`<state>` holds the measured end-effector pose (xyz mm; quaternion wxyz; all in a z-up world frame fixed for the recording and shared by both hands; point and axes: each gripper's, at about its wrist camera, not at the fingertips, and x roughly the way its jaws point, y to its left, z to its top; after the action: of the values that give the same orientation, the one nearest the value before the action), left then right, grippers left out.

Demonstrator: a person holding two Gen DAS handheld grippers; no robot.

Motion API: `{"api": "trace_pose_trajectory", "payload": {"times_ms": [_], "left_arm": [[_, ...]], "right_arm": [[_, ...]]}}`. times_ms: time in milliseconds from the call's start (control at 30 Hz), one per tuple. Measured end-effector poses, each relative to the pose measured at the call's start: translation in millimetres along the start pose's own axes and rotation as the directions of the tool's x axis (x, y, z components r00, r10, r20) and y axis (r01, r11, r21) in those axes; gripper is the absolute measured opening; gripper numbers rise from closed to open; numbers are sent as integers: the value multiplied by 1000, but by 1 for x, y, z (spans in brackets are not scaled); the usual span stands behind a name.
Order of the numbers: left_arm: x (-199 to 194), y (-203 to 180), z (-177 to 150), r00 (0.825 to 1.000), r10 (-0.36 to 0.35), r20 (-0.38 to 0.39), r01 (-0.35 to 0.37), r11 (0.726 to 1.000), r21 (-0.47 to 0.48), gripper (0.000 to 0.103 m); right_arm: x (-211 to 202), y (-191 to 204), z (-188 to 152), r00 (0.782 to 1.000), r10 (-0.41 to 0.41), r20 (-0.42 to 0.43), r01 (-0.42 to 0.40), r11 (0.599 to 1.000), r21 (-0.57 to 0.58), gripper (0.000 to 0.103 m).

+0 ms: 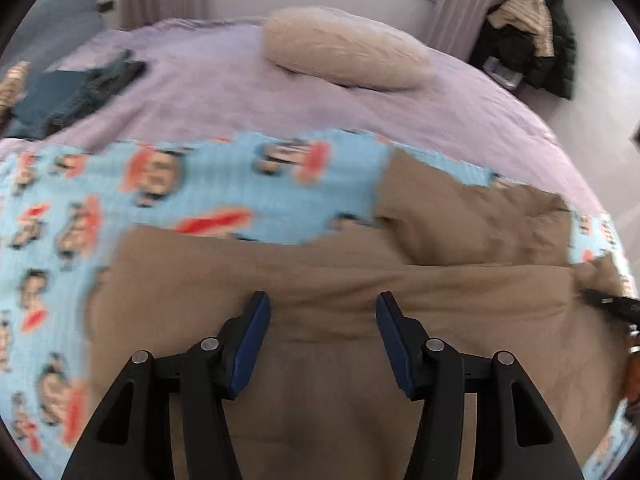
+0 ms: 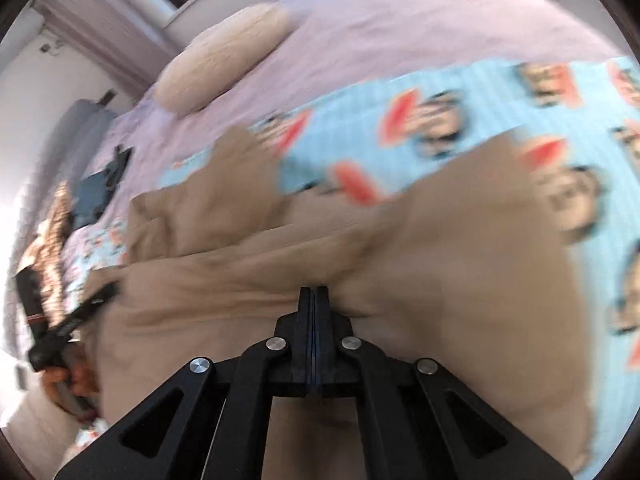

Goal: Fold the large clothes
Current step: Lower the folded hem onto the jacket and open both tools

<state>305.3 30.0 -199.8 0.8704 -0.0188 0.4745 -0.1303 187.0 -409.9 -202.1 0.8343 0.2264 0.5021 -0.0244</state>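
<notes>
A large tan garment (image 1: 320,280) lies spread and rumpled on a light blue cartoon-print blanket (image 1: 224,184) on the bed. My left gripper (image 1: 322,308) is open just above the tan cloth, holding nothing. In the right wrist view my right gripper (image 2: 314,292) is shut, its fingers pressed together on a fold of the tan garment (image 2: 400,280) lying on the blanket (image 2: 440,120). The other gripper shows as a black tip at the right edge of the left view (image 1: 612,306) and at the left of the right view (image 2: 72,320).
The bed has a lilac cover (image 1: 200,92). A beige fluffy pillow (image 1: 344,52) lies at the far side. Folded dark teal clothes (image 1: 76,92) sit at the left. Dark and striped clothes hang in the right corner (image 1: 528,32). A window is beyond the bed.
</notes>
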Motion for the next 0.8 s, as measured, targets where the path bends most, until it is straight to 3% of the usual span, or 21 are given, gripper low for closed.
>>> {"api": "trace_pose_trajectory", "payload": {"times_ms": [100, 233, 467, 633, 700, 767, 800], "left_arm": [[4, 28, -7, 998, 66, -15, -67, 997, -40, 57], [25, 34, -12, 997, 75, -20, -76, 995, -58, 58], [49, 30, -7, 995, 97, -16, -98, 991, -87, 65], [33, 32, -2, 991, 129, -40, -132, 985, -109, 65], [18, 32, 0, 988, 148, -39, -152, 982, -116, 65], [0, 31, -1, 988, 152, -27, -154, 982, -110, 65], [-10, 29, -3, 987, 158, -26, -160, 982, -101, 65]], "right_arm": [[-14, -33, -2, 995, -91, 45, 86, 992, 95, 0], [8, -52, -6, 995, -94, 41, 87, 985, 151, 0], [36, -46, 6, 990, -133, 57, 124, 983, 136, 0], [22, -34, 11, 989, -145, 25, 140, 979, 149, 4], [12, -26, 14, 989, -148, 21, 143, 977, 158, 16], [-2, -19, 11, 990, -135, 46, 126, 979, 163, 57], [-14, -12, 6, 988, -137, 72, 124, 980, 158, 67]]}}
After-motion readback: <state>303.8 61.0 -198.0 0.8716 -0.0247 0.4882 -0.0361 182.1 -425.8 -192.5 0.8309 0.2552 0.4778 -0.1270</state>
